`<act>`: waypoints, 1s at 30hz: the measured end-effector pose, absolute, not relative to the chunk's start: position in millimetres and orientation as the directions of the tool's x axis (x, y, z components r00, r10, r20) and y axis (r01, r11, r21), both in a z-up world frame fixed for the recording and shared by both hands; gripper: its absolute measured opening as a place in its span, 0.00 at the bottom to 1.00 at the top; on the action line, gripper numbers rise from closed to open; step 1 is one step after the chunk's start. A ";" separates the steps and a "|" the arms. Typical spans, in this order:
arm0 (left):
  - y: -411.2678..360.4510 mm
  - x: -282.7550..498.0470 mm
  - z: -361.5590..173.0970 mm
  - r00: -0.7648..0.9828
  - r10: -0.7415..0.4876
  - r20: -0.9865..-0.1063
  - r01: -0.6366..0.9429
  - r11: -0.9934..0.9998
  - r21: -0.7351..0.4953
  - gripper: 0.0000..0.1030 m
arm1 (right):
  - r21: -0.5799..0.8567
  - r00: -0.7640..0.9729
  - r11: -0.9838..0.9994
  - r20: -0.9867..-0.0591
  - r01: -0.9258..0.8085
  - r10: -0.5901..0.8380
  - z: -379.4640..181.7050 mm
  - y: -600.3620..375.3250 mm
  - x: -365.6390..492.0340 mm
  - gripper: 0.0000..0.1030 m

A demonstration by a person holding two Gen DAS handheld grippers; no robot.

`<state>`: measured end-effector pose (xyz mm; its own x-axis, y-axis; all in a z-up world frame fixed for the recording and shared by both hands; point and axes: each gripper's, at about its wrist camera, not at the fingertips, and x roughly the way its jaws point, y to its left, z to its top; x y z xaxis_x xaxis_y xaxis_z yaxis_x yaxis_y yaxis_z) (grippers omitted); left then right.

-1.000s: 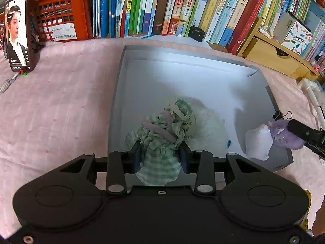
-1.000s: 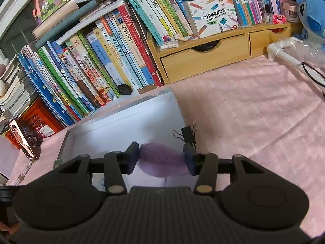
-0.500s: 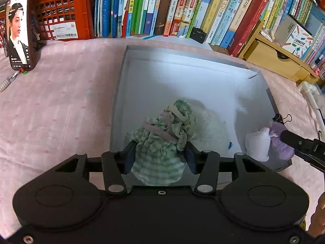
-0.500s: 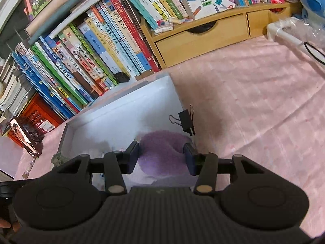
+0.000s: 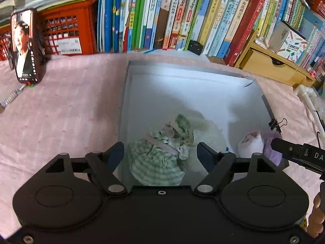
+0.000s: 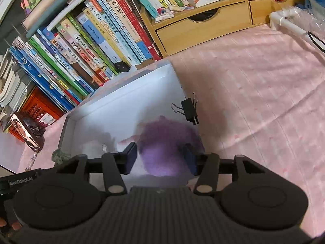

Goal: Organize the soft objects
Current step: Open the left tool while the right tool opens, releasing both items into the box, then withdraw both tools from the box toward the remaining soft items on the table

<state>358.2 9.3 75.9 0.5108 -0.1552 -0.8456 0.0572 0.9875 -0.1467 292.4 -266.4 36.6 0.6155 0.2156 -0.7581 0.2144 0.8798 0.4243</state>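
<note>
Left gripper (image 5: 160,154): jaws just opened, spread clear of the green checked cloth bundle (image 5: 160,158).
Right gripper (image 6: 160,157): jaws just opened, purple plush (image 6: 166,142) loose between them.
Location: both items inside white box (image 5: 182,89).

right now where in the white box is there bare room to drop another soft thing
The far half of the white box, up to its back wall by the books, is bare. The near end is crowded: the green checked bundle sits between the left tongs, and the purple plush between the right tongs in the corner by the binder clip. Both tongs have just been opening.
</note>
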 end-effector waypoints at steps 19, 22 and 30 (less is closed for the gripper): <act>18.9 285.4 123.2 0.634 -0.207 -0.745 0.171 0.977 -0.126 0.82 | 0.313 0.758 0.950 -0.623 0.018 0.191 91.7 -245.6 233.8 0.81; 26.0 266.1 129.8 0.650 -0.232 -0.723 0.183 0.972 -0.147 0.82 | 0.296 0.778 0.955 -0.593 -0.028 0.207 100.2 -238.4 217.7 0.83; 46.9 213.6 137.4 0.698 -0.256 -0.669 0.205 0.966 -0.156 0.83 | 0.247 0.813 0.958 -0.522 -0.144 0.257 114.6 -217.0 173.5 0.85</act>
